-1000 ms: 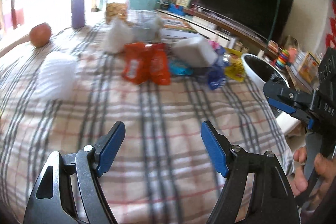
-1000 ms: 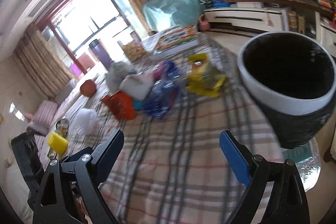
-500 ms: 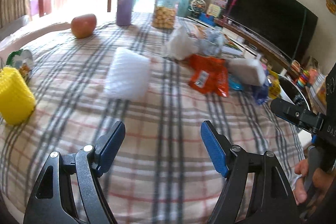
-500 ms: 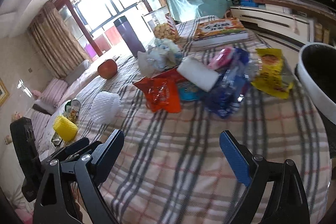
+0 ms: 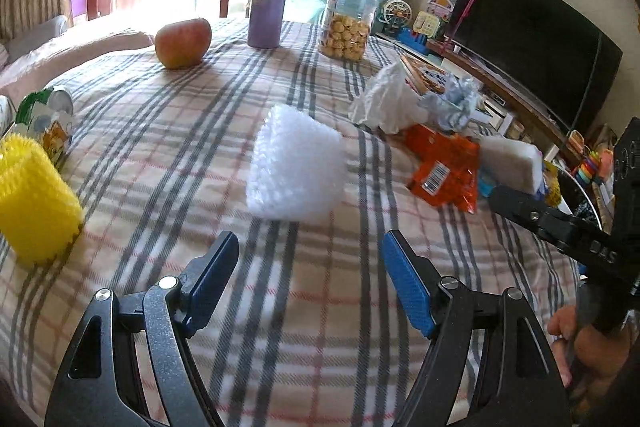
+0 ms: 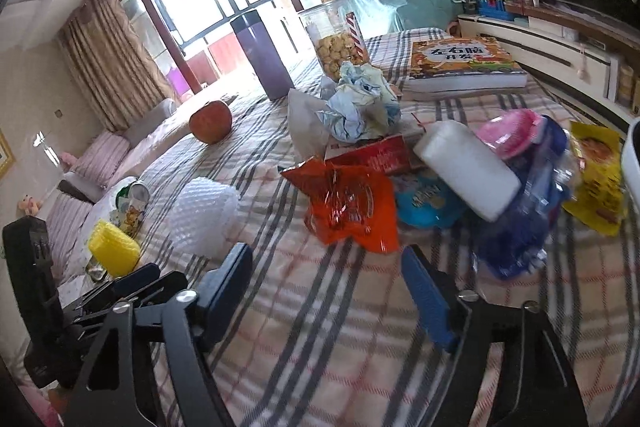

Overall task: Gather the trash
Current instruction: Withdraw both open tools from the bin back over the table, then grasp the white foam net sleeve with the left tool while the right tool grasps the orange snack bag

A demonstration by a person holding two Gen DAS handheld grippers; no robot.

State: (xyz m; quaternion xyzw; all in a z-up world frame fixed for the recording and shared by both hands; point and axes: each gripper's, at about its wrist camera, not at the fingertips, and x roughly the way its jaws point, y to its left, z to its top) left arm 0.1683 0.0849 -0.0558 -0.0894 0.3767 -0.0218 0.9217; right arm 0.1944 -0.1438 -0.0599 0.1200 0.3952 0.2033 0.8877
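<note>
The left gripper (image 5: 310,277) hung with its jaws spread wide and empty above the plaid tablecloth (image 5: 160,131), the white foam net (image 5: 296,167) lying just ahead of its fingers. The right gripper (image 6: 326,293) was equally wide and empty, facing the orange snack wrapper (image 6: 352,205), with a white foam block (image 6: 466,169), blue wrapper (image 6: 516,227) and yellow packet (image 6: 600,175) heaped to its right
</note>
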